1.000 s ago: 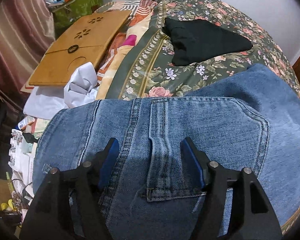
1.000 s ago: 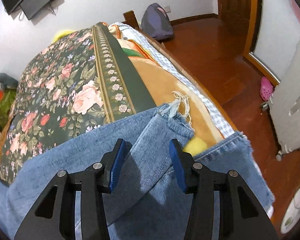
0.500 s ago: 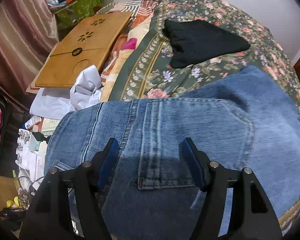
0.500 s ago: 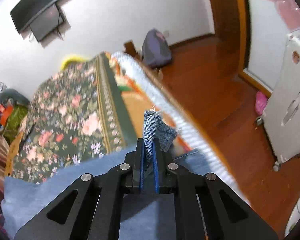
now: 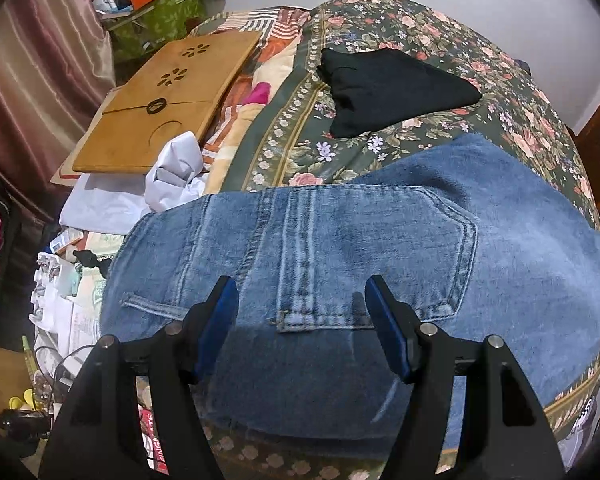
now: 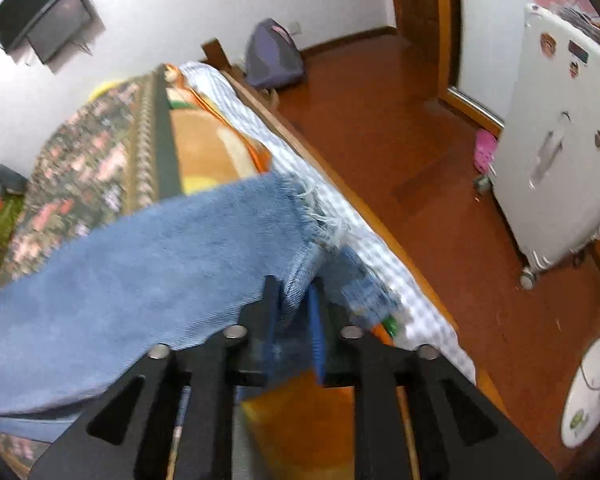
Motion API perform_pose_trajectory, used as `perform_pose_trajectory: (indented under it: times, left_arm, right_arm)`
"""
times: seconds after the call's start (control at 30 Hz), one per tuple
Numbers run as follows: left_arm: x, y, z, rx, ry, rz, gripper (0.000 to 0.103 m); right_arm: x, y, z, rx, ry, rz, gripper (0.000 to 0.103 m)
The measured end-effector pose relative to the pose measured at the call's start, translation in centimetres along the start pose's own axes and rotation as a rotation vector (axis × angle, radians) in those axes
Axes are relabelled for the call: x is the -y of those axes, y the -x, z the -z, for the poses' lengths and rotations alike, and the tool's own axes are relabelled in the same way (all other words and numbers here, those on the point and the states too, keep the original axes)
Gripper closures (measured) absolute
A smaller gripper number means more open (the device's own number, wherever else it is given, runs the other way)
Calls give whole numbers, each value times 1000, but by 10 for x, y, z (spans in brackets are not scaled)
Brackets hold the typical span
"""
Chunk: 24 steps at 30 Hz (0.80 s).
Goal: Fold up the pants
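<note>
Blue jeans point(image 5: 400, 216) lie seat-up on the flowered bedspread point(image 5: 440, 32), back pocket and belt loop showing. My left gripper point(image 5: 300, 284) hovers open just above the waistband, with nothing pinched between its blue pads. In the right wrist view the frayed leg hem point(image 6: 300, 208) is lifted off the bed and folded over the rest of the leg point(image 6: 140, 272). My right gripper point(image 6: 294, 286) has a bunch of that denim between its jaws, which are opening. A gap shows beside the right pad point(image 6: 315, 320).
A folded black garment point(image 5: 392, 88) lies farther up the bed. A wooden lap tray point(image 5: 168, 100) and white cloth point(image 5: 176, 168) sit at the left, with clutter on the floor below. On the right are the bed edge point(image 6: 340, 184), wooden floor, a white appliance point(image 6: 560, 136) and a backpack point(image 6: 274, 54).
The right gripper shut on the frayed hem, lifted it and carried it across over the leg; its jaws now stand parted. The left gripper drew back, so more waistband shows.
</note>
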State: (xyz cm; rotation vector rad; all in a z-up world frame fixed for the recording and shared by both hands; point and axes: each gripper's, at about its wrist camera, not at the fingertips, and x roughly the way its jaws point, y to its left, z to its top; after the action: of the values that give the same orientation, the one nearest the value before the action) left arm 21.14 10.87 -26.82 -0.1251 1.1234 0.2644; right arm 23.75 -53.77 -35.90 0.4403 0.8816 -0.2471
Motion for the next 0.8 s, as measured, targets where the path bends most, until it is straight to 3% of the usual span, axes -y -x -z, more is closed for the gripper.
perform_pose_trajectory:
  times: [0.07,0.2,0.37,0.53,0.67,0.8]
  left_arm:
    - [-6,3,0,9,7,-1,37]
    - [-21,9,-3,32,24,-3,37]
    - [-46,15,-22,78,38,-27,37]
    - [-72,15,-53,122,46,-33,34]
    - [-95,-4,-71,105,54,-33,33]
    - [-118,-37,-72,38,84,-14,33]
  right_arm:
    - [-3,9,-5,10,24,81,62]
    - [-19,35,-19,31,111,111,62]
    - [-86,76,-32,100,264,-15,59]
    - [-195,103,-28,152,435,-220,51]
    - [-280,108,-12,138,575,-368,51]
    - [-367,95,10,70,714,-501,50]
